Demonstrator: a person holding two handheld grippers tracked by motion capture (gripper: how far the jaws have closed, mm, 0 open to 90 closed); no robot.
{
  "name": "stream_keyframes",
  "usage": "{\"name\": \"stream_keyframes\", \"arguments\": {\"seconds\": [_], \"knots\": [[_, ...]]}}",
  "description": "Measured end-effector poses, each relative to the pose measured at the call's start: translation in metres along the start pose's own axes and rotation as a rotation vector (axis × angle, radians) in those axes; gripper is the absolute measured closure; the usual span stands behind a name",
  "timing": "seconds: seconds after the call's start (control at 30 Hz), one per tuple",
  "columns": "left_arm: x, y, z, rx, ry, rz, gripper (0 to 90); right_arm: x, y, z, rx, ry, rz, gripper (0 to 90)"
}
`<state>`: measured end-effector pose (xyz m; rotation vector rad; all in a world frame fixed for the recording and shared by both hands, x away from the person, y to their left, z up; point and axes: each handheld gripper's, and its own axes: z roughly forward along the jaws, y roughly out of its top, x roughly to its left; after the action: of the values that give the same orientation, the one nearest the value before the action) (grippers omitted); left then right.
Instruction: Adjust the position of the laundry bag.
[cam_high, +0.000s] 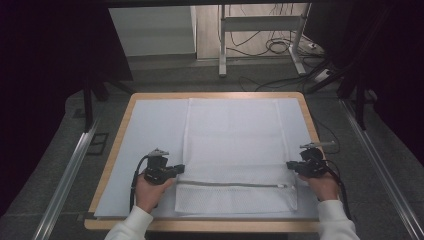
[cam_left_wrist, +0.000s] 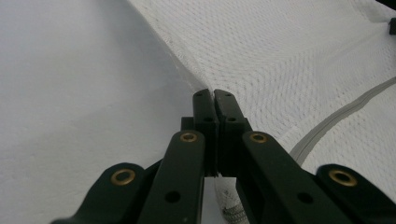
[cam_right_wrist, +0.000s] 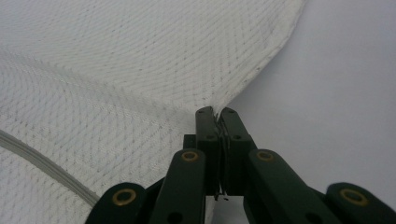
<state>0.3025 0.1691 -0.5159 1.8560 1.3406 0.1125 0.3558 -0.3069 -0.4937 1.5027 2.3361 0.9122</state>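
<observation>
A white mesh laundry bag with a grey zipper (cam_high: 235, 150) lies flat across the centre of the pale-covered wooden table (cam_high: 145, 125). At lower left of the high view, the left gripper (cam_high: 181, 168) has its fingers pinched on the bag's left edge; at lower right, the right gripper (cam_high: 289, 165) pinches the opposite edge. A fold appears to be starting; next, both hands likely must lift and carry the edges together.
</observation>
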Motion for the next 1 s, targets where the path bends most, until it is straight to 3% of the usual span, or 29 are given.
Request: {"name": "stream_keyframes", "arguments": {"seconds": [1.0], "knots": [[0.016, -0.009, -0.008, 0.028, 0.018, -0.014, 89.7, 0.017, 0.003, 0.010, -0.009, 0.021, -0.033, 86.9]]}}
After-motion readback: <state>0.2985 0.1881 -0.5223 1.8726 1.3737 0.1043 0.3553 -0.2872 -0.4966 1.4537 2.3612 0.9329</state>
